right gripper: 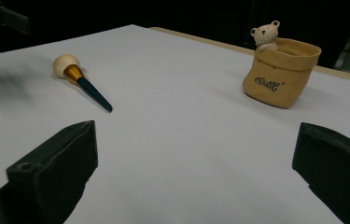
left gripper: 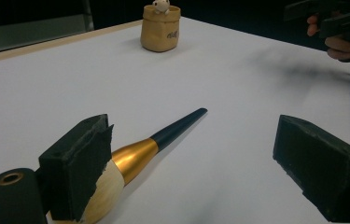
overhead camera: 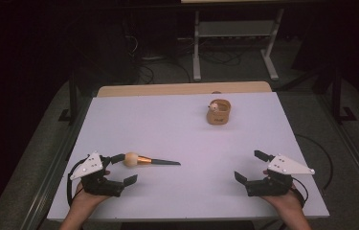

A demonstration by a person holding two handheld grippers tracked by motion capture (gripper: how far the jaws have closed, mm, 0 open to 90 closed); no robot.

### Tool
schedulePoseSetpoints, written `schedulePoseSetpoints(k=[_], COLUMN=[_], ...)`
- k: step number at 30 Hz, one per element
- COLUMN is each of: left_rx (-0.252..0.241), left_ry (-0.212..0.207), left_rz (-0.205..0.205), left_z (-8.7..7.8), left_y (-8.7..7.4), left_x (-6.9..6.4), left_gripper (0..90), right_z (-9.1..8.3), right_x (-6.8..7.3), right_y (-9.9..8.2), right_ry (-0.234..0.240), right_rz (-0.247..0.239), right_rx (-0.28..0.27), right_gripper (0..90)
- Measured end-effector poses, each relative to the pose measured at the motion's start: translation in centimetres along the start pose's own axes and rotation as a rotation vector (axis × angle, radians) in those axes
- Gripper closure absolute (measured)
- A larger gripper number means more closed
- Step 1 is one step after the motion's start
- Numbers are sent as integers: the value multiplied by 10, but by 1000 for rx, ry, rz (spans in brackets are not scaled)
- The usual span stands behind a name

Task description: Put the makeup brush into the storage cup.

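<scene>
Writing: tan pouch [right gripper: 281, 73] carries dark cursive lettering on its front, lower centre of the fabric; looks like "Best" or similar, too loopy to read for sure; in the left gripper view the same print is a blur.
Pouch: soft fabric, rolled-over rim, squat round shape; upper right of the right gripper view, upper centre of the left gripper view [left gripper: 161, 28], right of centre toward the far edge in the high view [overhead camera: 218, 112].
Bear: small cream bear figure [right gripper: 266, 34] pokes out over the pouch rim; round ears, matte finish.
Brush: lies flat on the table, lower left of the high view [overhead camera: 149, 161]; round pale bristle head, shiny gold ferrule, slim dark tapered handle; handle tip points toward frame centre.
Left gripper: lower left of the high view [overhead camera: 121, 168]; jaws stand wide apart; brush head sits just beside the far jaw; in the left gripper view the head [left gripper: 116, 179] lies partly behind the left jaw's black foam pad; cannot tell if pad and head touch; nothing clamped.
Right gripper: lower right of the high view [overhead camera: 250, 166]; jaws wide apart, holding nothing; well apart from brush and pouch.
Table: smooth white matte top [overhead camera: 177, 124], pale wood strip along the far edge.
Grippers' build: black blocky jaws, grey three-cornered plates on top.
</scene>
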State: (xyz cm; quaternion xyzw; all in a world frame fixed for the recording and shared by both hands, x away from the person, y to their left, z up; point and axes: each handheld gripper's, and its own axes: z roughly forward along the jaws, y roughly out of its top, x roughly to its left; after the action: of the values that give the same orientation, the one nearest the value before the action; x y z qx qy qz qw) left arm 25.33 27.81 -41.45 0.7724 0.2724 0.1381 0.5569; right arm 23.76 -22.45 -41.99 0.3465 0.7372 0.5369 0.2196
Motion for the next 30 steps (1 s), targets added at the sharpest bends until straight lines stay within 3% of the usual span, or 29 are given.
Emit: schedulePoseSetpoints(k=[20,30], left_rx=[-29,-18], left_ry=[-16,-21], left_rz=[23,41], left_z=[3,8], left_y=[12,19], left_x=[5,8], left_gripper=[109,109], right_z=[0,1], right_x=[-1,-3], right_y=[0,1], right_ry=[-1,-5], right_rz=[-12,6], right_rx=[-17,-28], right_gripper=[0,0])
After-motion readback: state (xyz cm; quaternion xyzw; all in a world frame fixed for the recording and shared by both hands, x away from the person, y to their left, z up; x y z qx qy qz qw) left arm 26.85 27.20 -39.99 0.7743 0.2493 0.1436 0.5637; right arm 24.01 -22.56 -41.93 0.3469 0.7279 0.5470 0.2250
